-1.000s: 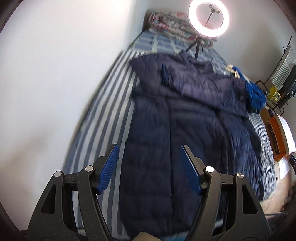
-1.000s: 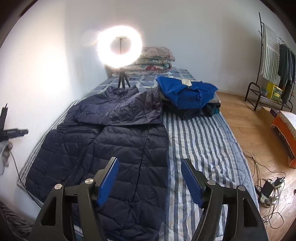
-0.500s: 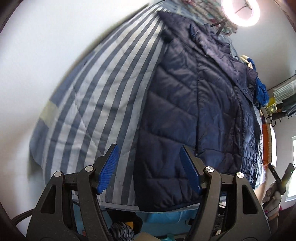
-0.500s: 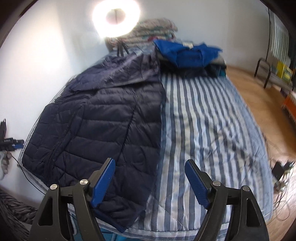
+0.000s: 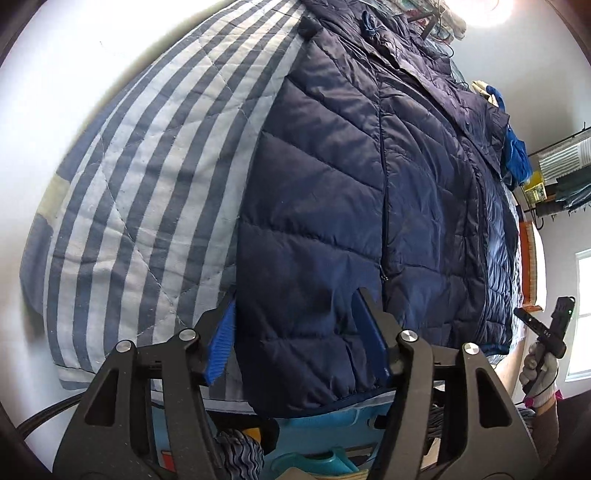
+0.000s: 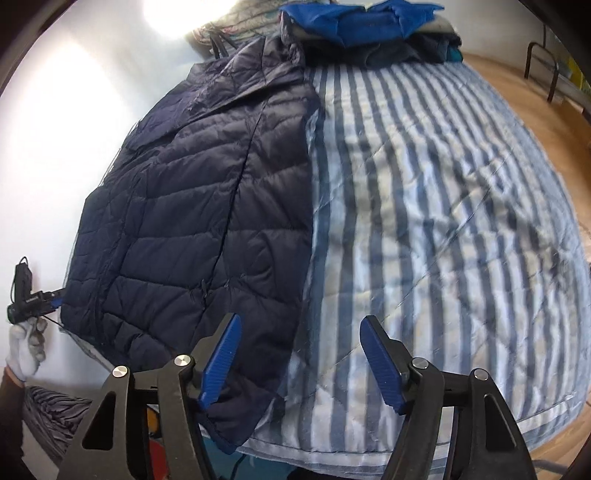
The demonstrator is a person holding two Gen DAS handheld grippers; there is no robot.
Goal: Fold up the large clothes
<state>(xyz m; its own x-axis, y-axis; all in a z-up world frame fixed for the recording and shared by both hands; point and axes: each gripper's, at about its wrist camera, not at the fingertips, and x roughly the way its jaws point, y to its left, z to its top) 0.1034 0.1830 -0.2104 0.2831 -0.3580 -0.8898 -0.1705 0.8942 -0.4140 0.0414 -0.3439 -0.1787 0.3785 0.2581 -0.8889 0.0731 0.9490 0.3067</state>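
A long navy quilted down coat (image 5: 369,184) lies flat along a striped bed, its hem hanging over the near edge. My left gripper (image 5: 299,343) is open with its blue pads on either side of the coat's near-left hem corner. The coat also shows in the right wrist view (image 6: 207,206). My right gripper (image 6: 303,362) is open at the coat's near-right hem corner; its left finger (image 6: 219,360) lies over the hem and its right finger over the bedspread. The left gripper shows small at the far left (image 6: 31,299).
The blue and white striped bedspread (image 6: 424,206) covers the bed. A pile of folded clothes with a bright blue garment (image 6: 354,18) sits at the head. A ring light (image 5: 491,11) glows beyond the coat. Wooden floor (image 6: 535,96) lies right of the bed.
Both grippers have dropped lower and moved in toward the coat's hem at the foot of the bed. The left gripper now straddles the hem corner. Both stay open.
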